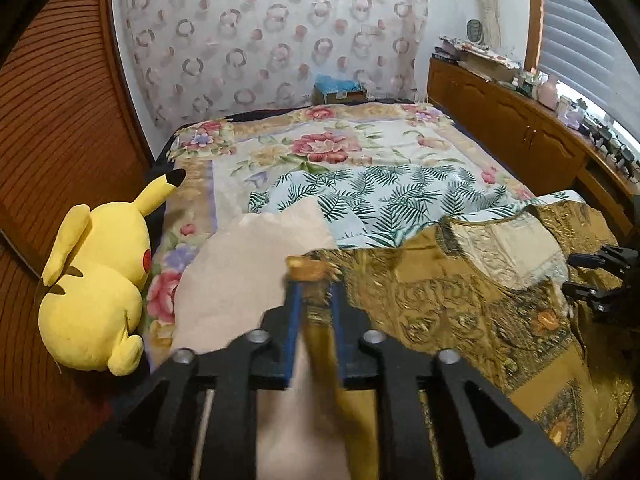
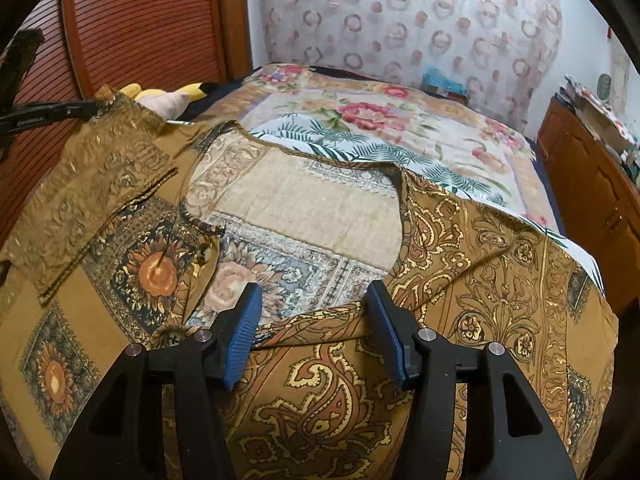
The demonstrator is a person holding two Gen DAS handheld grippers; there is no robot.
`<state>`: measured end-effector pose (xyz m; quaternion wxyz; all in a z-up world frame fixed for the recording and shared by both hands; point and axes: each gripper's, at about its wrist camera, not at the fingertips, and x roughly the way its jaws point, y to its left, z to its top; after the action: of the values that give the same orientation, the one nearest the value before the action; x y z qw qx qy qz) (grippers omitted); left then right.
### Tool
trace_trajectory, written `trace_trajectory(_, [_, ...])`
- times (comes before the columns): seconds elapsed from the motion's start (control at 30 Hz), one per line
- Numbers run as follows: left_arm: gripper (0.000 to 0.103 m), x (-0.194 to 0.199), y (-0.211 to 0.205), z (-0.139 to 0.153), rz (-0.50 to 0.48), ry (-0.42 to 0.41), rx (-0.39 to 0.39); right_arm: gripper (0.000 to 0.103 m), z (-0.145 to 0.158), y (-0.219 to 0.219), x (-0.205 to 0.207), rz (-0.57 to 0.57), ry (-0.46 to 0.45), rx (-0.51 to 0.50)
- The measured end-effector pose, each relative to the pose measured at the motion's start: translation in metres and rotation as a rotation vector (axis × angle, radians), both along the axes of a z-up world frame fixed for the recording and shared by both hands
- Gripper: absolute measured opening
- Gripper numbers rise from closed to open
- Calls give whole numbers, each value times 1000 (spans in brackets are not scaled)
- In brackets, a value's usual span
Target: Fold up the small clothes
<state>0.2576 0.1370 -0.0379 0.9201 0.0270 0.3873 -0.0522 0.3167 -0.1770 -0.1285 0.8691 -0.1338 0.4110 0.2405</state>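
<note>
A gold-brown patterned top (image 2: 460,240) with sunflower and paisley prints lies spread on the bed, neck opening facing the far side. It also shows in the left wrist view (image 1: 460,312). My left gripper (image 1: 314,280) is shut on a gold sleeve edge of the top (image 1: 316,320) and holds it lifted. In the right wrist view the left gripper (image 2: 86,110) holds that sleeve (image 2: 92,184) folded over the body. My right gripper (image 2: 314,300) is open, its blue pads on either side of a fold of the top. It shows at the right edge of the left wrist view (image 1: 576,276).
A yellow Pikachu plush (image 1: 96,280) lies at the bed's left edge by a wooden slatted door (image 1: 60,120). A beige cloth (image 1: 240,276) and a green leaf-print cloth (image 1: 380,204) lie on the floral blanket (image 1: 340,144). A wooden cabinet (image 1: 520,128) runs along the right.
</note>
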Motion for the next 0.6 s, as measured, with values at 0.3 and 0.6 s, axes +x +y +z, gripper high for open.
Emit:
trace_trajectory(0.3, [52,-68,-43,-13,-66,25,-72,56,0,0,0,0,0,0])
trace_trajectory(0.6, [52,-103,-88,-35,-102,79,-90,56,0,0,0,0,0,0])
